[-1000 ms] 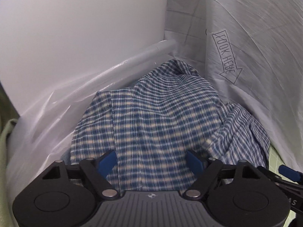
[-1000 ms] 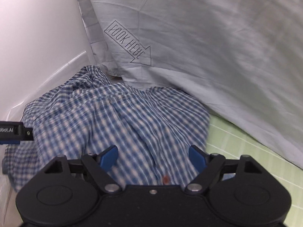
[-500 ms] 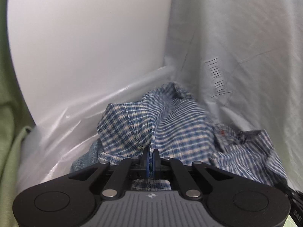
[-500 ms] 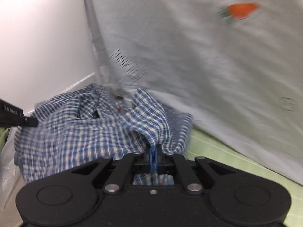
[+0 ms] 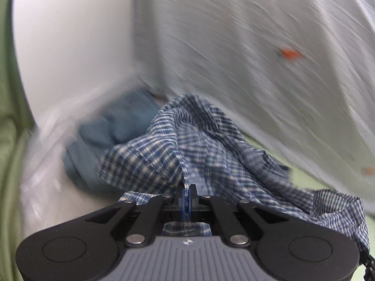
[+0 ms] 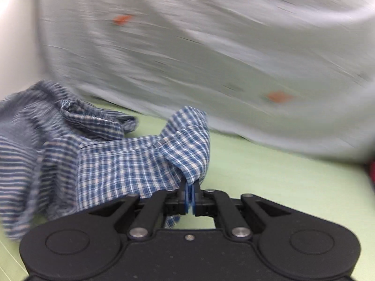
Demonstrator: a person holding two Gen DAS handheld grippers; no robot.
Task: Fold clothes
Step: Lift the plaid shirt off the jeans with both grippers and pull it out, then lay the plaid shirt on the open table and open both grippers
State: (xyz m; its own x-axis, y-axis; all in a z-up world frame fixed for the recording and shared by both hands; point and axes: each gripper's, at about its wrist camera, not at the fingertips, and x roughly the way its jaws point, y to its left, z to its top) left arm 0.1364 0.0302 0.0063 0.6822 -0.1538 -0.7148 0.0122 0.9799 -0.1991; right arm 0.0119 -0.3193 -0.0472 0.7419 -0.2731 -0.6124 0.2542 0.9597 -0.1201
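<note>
Pale grey sheeting [image 6: 234, 53] with small orange marks hangs as a backdrop behind a light green desk [image 6: 269, 175], with a white wall panel [image 5: 70, 46] off to one side. I have the blue checked shirt [image 6: 131, 164] between both tools: the left gripper [image 5: 186, 197] has its jaws clamped together on a bunched ridge of the cloth, and the right gripper [image 6: 190, 195] has its jaws pinched on a fold near what looks like a cuff or hem edge. Between the two grips the shirt sags, part of it trailing on the desk.

My worry from here is the hold itself. Each grip takes only a thin pinch of fabric, so a hard pull apart could slip the cloth out of one side and drop that half in a heap. I also cannot be sure either pinch takes a single layer; if two are caught, the shirt will not open flat and any fold will come out crooked. A second, plain blue garment [image 5: 112, 128] lies just beside the shirt in the left view, and the trailing cloth could drag it along.

Both views are heavily smeared, so I cannot tell collar from hem, and the left side of the shirt in the right view is little more than streaks.
</note>
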